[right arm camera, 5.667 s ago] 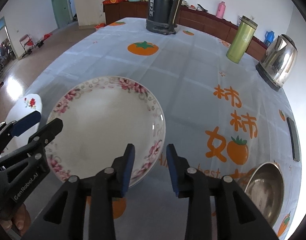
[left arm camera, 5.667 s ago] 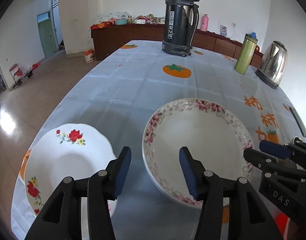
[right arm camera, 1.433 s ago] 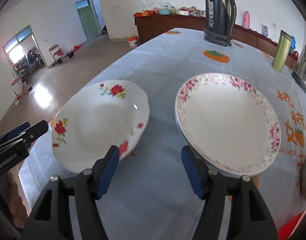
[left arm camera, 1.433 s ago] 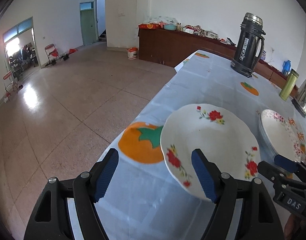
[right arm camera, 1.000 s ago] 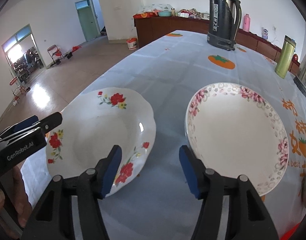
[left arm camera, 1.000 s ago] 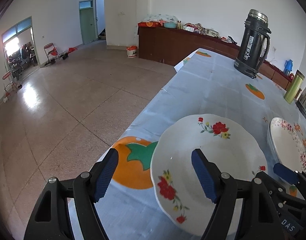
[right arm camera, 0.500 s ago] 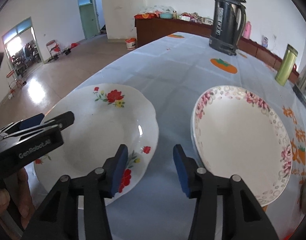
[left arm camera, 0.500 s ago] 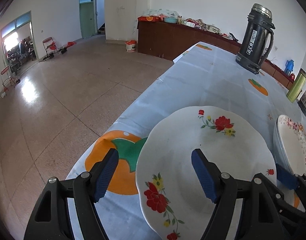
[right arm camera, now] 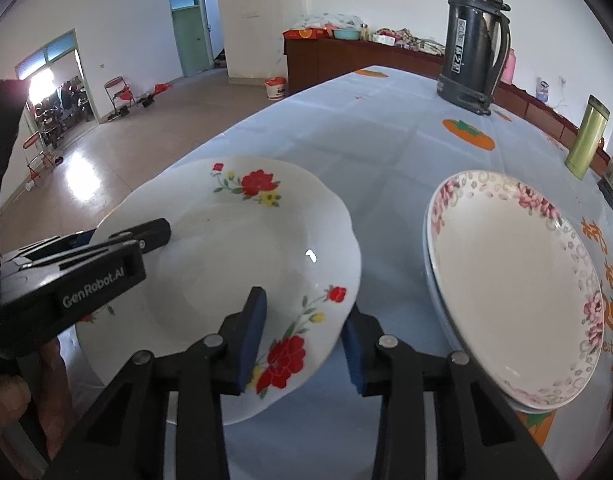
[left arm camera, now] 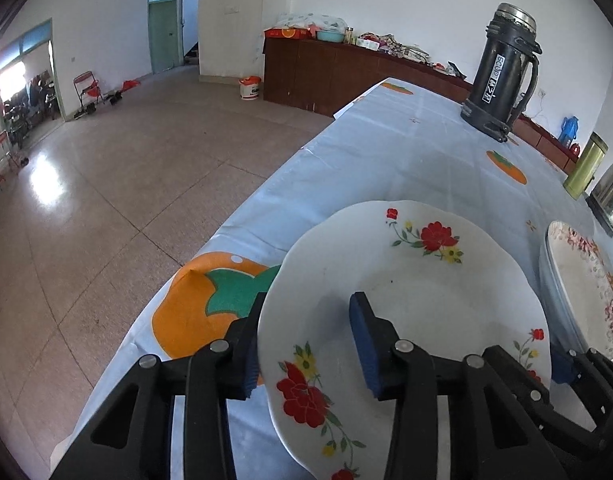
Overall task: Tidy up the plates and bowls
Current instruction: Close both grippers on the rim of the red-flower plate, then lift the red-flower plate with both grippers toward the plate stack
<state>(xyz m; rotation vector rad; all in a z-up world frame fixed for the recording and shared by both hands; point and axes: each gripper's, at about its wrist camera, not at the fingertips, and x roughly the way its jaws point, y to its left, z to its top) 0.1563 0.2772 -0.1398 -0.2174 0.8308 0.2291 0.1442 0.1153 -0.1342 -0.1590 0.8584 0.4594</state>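
Note:
A white plate with red flowers (left arm camera: pixel 426 280) (right arm camera: pixel 234 248) lies near the table's left edge. My left gripper (left arm camera: pixel 306 312) straddles its left rim, one finger outside and under the rim, the other over the plate's inside. Its jaws are closing, and I see no pad pressing. The left gripper (right arm camera: pixel 126 236) also shows from the side at that rim. My right gripper (right arm camera: pixel 304 308) straddles the near right rim, jaws closing too. In the left wrist view only the right gripper (left arm camera: pixel 574 364) tip shows. A stack of pink-flower plates (left arm camera: pixel 578 272) (right arm camera: pixel 506 280) sits to the right.
The tablecloth's edge (left arm camera: pixel 242 208) drops to the tiled floor just left of the plate. A tall black thermos (right arm camera: pixel 472 36), a green flask (right arm camera: pixel 586 136) and a steel kettle (left arm camera: pixel 610 196) stand at the far end. A hand (right arm camera: pixel 10 396) holds the left gripper.
Both grippers left the pink-flower plate and came to the red-flower plate. Over the last second each slid over its rim and its jaws narrowed around it. The plate has hardly moved.

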